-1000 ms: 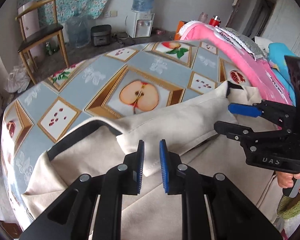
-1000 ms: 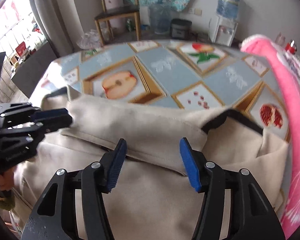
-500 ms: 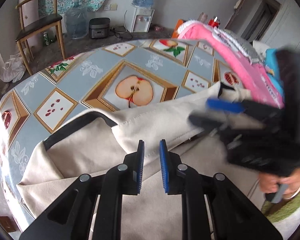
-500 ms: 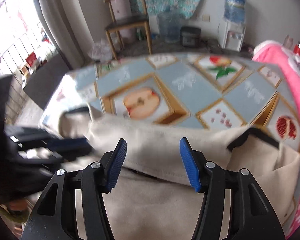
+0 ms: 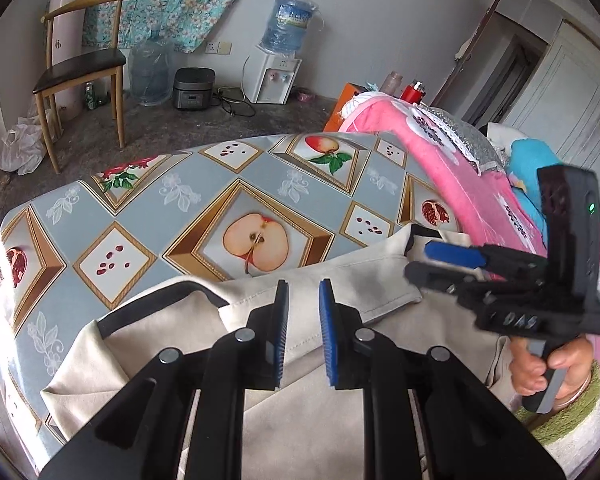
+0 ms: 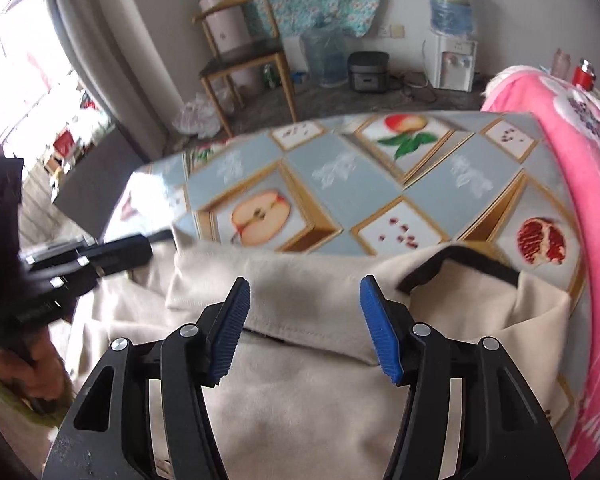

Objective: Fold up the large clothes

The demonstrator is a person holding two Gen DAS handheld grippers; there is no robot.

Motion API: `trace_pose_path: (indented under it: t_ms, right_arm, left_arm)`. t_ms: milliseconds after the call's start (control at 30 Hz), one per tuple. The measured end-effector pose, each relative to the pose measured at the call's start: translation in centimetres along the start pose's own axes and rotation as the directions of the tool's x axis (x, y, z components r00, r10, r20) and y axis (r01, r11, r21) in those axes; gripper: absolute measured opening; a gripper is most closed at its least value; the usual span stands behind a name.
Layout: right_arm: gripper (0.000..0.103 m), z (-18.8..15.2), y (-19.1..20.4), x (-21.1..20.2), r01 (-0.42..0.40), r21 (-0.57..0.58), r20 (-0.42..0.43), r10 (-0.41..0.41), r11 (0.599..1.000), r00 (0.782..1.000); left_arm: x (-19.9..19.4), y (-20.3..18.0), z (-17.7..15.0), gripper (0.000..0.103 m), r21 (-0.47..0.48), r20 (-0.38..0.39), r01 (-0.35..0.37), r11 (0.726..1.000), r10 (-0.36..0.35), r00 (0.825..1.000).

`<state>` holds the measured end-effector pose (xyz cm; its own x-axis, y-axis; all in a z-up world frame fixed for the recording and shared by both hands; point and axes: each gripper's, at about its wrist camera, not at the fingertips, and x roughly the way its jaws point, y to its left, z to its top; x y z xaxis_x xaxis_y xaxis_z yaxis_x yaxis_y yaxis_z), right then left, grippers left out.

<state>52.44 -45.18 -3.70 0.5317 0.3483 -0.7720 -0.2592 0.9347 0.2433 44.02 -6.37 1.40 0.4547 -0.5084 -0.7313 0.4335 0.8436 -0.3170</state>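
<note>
Both grippers were held above the beige garment (image 5: 172, 332) with nothing between their pads: the left gripper (image 5: 303, 332) was narrowed to a slim gap, the right gripper (image 6: 302, 326) stood roughly half spread. The garment lay partly folded on the near part of the fruit-patterned tablecloth (image 5: 204, 204), beside a pink blanket (image 5: 452, 168). For a clean fold, the doubled edge (image 6: 292, 292) should be pinched at both ends and carried over evenly.

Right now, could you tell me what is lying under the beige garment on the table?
The beige garment lies on the fruit-print tablecloth, which shows beyond its far edge. Its own lower layers sit beneath the folded flap. Whatever else is underneath is covered.
</note>
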Motion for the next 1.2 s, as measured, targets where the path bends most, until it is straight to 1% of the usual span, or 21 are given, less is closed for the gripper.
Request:
trace_pose_path:
  t_ms: [100, 167, 233, 300, 333, 367, 400, 433, 500, 533, 600, 633, 700, 733, 800, 867, 933, 1000, 1100, 1200]
  right_arm:
    - [0.055, 0.5, 0.0, 0.8, 0.006, 0.006, -0.015, -0.006, 1.000, 1.000]
    - [0.055, 0.2, 0.3, 2.2, 0.024, -0.014, -0.048, -0.024, 1.000, 0.999]
    - [0.055, -0.4, 0.3, 3.7, 0.058, -0.027, -0.088, -0.060, 0.998, 0.994]
    - [0.055, -1.4, 0.0, 5.3, 0.101, -0.036, -0.128, -0.105, 0.994, 0.986]
    - [0.055, -2.0, -0.2, 5.9, 0.115, -0.039, -0.145, -0.119, 0.993, 0.982]
    - [0.055, -2.4, 0.1, 5.8, 0.129, -0.065, -0.119, -0.136, 0.990, 0.984]
    - [0.055, -2.6, 0.6, 5.8, 0.148, -0.096, -0.115, -0.158, 0.984, 0.981]
    - [0.055, -2.6, 0.7, 5.8, 0.158, -0.102, -0.119, -0.170, 0.982, 0.978]
    - [0.055, -2.4, 0.6, 5.3, 0.171, -0.081, -0.138, -0.181, 0.982, 0.974]
    - [0.056, -2.3, 0.6, 4.6, 0.174, -0.066, -0.132, -0.182, 0.983, 0.974]
    - [0.061, -2.4, 0.9, 2.4, 0.161, -0.049, -0.099, -0.165, 0.986, 0.981]
    - [0.069, -2.5, 1.0, 1.3, 0.155, -0.040, -0.085, -0.157, 0.987, 0.984]
    - [0.078, -3.2, 1.6, -1.4, 0.135, -0.028, -0.046, -0.136, 0.990, 0.990]
    - [0.082, -3.8, 1.9, -2.9, 0.127, -0.027, -0.025, -0.127, 0.992, 0.992]
    - [0.085, -5.2, 2.5, -5.4, 0.121, -0.021, 0.009, -0.121, 0.992, 0.993]
    - [0.090, -7.0, 2.8, -7.9, 0.103, 0.000, 0.037, -0.103, 0.995, 0.994]
    - [0.091, -8.8, 2.9, -9.7, 0.094, 0.031, 0.057, -0.096, 0.995, 0.994]
    - [0.091, -10.6, 3.0, -10.9, 0.082, 0.056, 0.059, -0.086, 0.995, 0.995]
    - [0.091, -13.9, 3.1, -12.3, 0.098, 0.083, 0.050, -0.102, 0.992, 0.994]
    - [0.091, -16.9, 2.7, -13.2, 0.077, 0.149, 0.033, -0.083, 0.986, 0.996]
  left_arm:
    - [1.3, -0.4, 0.3, 0.015, -0.003, -0.019, -0.015, 1.000, 0.015, 1.000]
    - [2.9, -1.0, 0.1, 0.015, 0.024, -0.069, -0.052, 0.998, 0.054, 0.996]
    - [5.0, -1.5, -0.7, 0.015, 0.076, -0.133, -0.118, 0.990, 0.127, 0.983]
    - [6.8, -1.9, -1.8, 0.015, 0.153, -0.186, -0.176, 0.972, 0.203, 0.961]
    - [7.4, -2.0, -2.4, 0.015, 0.188, -0.195, -0.203, 0.961, 0.239, 0.951]
    - [7.4, -2.3, -2.8, 0.015, 0.215, -0.166, -0.216, 0.953, 0.253, 0.953]
    - [7.3, -2.5, -3.1, 0.015, 0.237, -0.158, -0.226, 0.945, 0.267, 0.951]
    - [7.3, -2.6, -3.2, 0.015, 0.252, -0.154, -0.236, 0.939, 0.279, 0.948]
    - [6.9, -2.6, -3.0, 0.015, 0.246, -0.165, -0.248, 0.937, 0.293, 0.942]
    - [6.4, -2.5, -2.8, 0.015, 0.232, -0.165, -0.251, 0.940, 0.292, 0.942]
    - [4.3, -2.6, -2.4, 0.015, 0.208, -0.137, -0.242, 0.948, 0.273, 0.952]
    - [3.3, -2.7, -2.3, 0.016, 0.203, -0.126, -0.238, 0.950, 0.266, 0.956]
    - [0.7, -3.1, -2.7, 0.026, 0.195, -0.104, -0.238, 0.952, 0.261, 0.960]
    - [-0.6, -3.2, -3.0, 0.029, 0.192, -0.096, -0.235, 0.953, 0.257, 0.962]
    - [-3.8, -3.4, -4.3, 0.042, 0.180, -0.073, -0.225, 0.957, 0.242, 0.968]
    - [-6.7, -3.4, -5.8, 0.050, 0.164, -0.056, -0.219, 0.962, 0.230, 0.971]
    - [-10.0, -3.2, -8.2, 0.056, 0.128, -0.036, -0.209, 0.970, 0.215, 0.976]
    - [-12.6, -3.0, -10.7, 0.064, 0.088, -0.025, -0.214, 0.973, 0.217, 0.976]
    - [-15.7, -2.6, -14.6, 0.068, 0.021, -0.015, -0.222, 0.975, 0.222, 0.975]
    - [-17.6, -2.8, -18.5, 0.069, -0.007, -0.009, -0.221, 0.975, 0.221, 0.975]
